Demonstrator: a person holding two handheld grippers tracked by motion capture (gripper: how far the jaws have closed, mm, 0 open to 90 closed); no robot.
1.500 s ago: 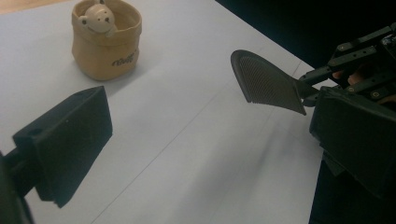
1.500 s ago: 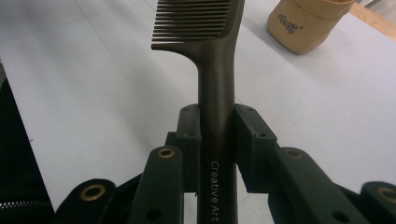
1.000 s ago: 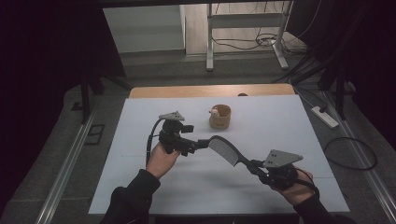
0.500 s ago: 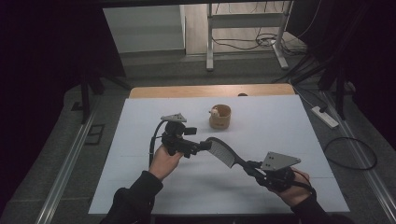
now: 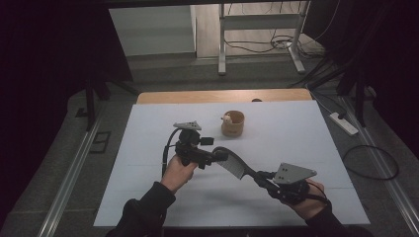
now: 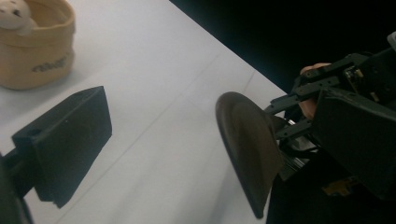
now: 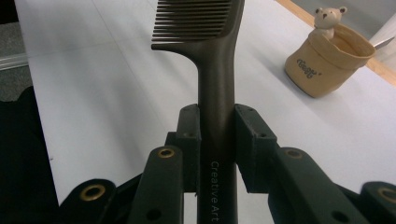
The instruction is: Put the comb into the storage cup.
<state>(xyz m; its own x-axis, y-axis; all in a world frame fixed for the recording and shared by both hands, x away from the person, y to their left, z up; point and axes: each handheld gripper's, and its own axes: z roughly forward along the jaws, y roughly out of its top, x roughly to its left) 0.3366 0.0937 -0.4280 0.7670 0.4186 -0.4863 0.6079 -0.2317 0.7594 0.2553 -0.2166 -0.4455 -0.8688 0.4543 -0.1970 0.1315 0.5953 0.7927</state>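
From above, the comb (image 5: 236,164) hangs over the white tabletop (image 5: 296,133), nearer the person than the tan pouch (image 5: 232,124), which stands well apart toward the far edge. The right tongs (image 5: 260,178) pinch the comb's handle, while the left tongs (image 5: 221,155) sit at the comb's toothed head, between the pouch and the right hand (image 5: 309,200). A power strip (image 5: 344,123) lies on the floor to the right of the pouch, past the tabletop's edge.

In the left gripper view, the left tongs (image 6: 187,140) are spread wide, and the comb's head (image 6: 247,149) floats between the two jaws, close to the right-hand one; whether it touches that jaw I cannot tell. The pouch (image 6: 35,49) with its small bear (image 6: 14,14) stands beyond, nothing between.

In the right gripper view, the right tongs (image 7: 218,133) are pressed onto the comb's handle (image 7: 216,93), teeth pointing left. The pouch (image 7: 327,60) sits off to the right of the comb, on open tabletop.
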